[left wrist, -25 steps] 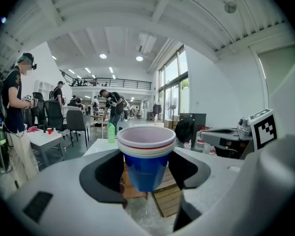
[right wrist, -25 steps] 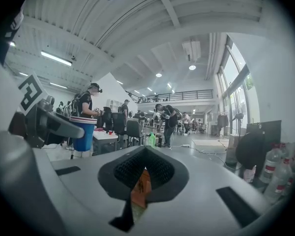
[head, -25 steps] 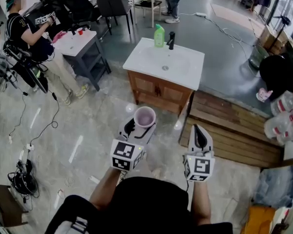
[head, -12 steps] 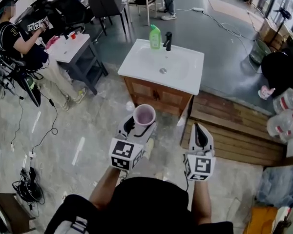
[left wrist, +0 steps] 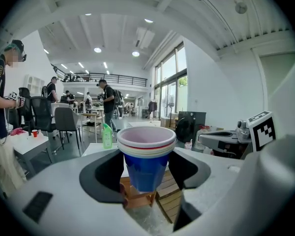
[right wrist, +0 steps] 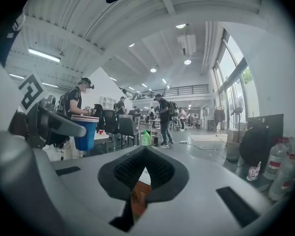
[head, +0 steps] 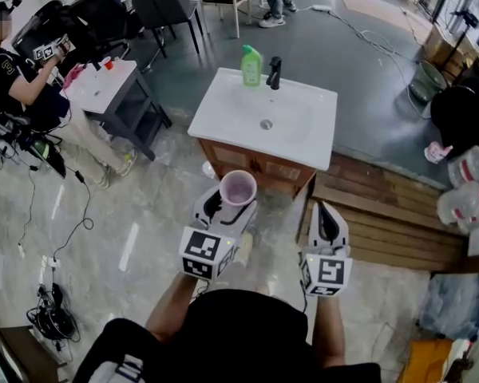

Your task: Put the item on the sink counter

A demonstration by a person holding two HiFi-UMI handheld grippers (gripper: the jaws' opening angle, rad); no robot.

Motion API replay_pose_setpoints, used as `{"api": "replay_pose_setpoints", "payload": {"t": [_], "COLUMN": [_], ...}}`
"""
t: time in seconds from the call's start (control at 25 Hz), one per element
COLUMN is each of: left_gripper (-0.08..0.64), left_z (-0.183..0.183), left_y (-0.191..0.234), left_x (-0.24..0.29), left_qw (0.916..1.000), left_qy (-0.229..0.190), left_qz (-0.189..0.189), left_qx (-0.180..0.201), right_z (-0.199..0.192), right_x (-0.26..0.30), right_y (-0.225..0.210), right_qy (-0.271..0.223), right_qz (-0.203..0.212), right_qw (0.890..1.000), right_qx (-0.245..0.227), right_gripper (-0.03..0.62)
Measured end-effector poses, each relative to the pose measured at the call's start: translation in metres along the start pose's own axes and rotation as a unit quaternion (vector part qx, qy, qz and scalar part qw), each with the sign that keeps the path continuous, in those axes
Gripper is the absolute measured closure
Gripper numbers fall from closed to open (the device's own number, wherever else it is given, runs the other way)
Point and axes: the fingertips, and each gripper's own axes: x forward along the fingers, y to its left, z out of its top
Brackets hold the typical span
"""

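Observation:
My left gripper is shut on a stack of cups with a pink-white rim, held upright over the marble floor, short of the sink cabinet. In the left gripper view the blue cup stack sits between both jaws of that gripper. The white sink counter stands ahead, with a green bottle and a black faucet at its back edge. My right gripper is shut and holds nothing; in its own view the right gripper shows the cups off to the left.
A raised wooden platform lies right of the sink cabinet. A grey side table with a seated person stands at the left, with chairs behind it. Cables trail on the floor at the left. Water bottles cluster at the right edge.
Both grippers have moved forward toward the sink cabinet, which now lies nearer in the head view. The cups stay in the left gripper.

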Motion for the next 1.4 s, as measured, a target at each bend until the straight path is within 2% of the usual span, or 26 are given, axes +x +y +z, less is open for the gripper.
{"api": "replay_pose_setpoints", "payload": {"t": [0.44, 0.92, 1.4], "left_gripper": [0.279, 0.279, 0.279], "left_z": [0.019, 0.032, 0.035], "left_y": [0.048, 0.083, 0.118], "left_x": [0.049, 0.105, 0.144], "left_qw": [0.9998, 0.9984, 0.9958], "left_qy": [0.003, 0.006, 0.008], "left_qz": [-0.020, -0.056, -0.091], "left_qx": [-0.001, 0.001, 0.008], "right_z": [0.008, 0.018, 0.010], "right_x": [0.066, 0.115, 0.160], "right_y": [-0.004, -0.020, -0.016], "right_qy": [0.009, 0.022, 0.030], "right_qz": [-0.020, -0.064, -0.093], "right_qw": [1.000, 0.998, 0.995], "right_qx": [0.001, 0.001, 0.006], "right_gripper": [0.594, 0.594, 0.594]}}
